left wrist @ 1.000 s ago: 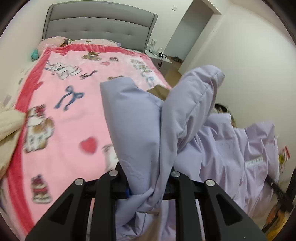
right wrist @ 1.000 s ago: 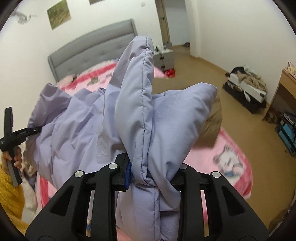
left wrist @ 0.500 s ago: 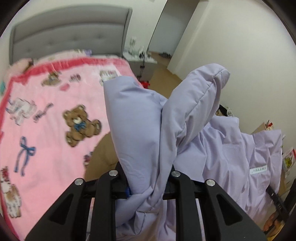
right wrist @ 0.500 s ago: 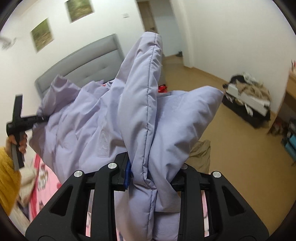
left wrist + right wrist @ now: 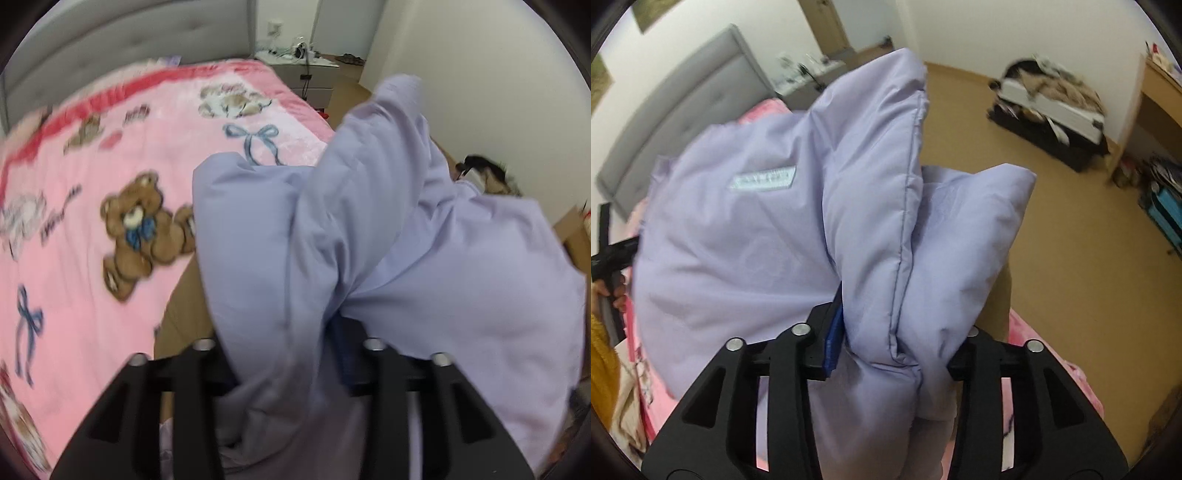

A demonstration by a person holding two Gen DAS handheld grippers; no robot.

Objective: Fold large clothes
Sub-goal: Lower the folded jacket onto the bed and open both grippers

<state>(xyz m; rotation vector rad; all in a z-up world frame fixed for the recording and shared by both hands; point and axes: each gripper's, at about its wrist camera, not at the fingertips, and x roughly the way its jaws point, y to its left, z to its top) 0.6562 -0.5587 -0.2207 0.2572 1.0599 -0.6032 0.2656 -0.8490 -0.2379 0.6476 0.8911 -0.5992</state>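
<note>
A puffy lilac jacket [image 5: 443, 258] hangs bunched over a bed spread with a pink teddy-bear blanket [image 5: 92, 184]. My left gripper [image 5: 288, 343] has its jaws opening. A fold of the jacket still lies between them, but a gap shows beside the blue right pad [image 5: 345, 354]. In the right wrist view the lilac jacket [image 5: 757, 240] shows a pale label. My right gripper [image 5: 886, 332] is opening too, with a thick padded fold still filling the space between its pads. A hand [image 5: 609, 291] in a yellow sleeve holds the other tool at the left edge.
A grey headboard [image 5: 129, 44] and a nightstand [image 5: 295, 70] stand at the far end. A tan cloth [image 5: 181, 314] lies on the blanket under the jacket. On the brown floor sit an open suitcase [image 5: 1052, 107], a wooden desk [image 5: 1160, 96] and a blue case [image 5: 1167, 218].
Both grippers swept down and across toward the bed with the jacket. Their jaws now stand wider than before, and the fold in the left one has slackened and slumped.
</note>
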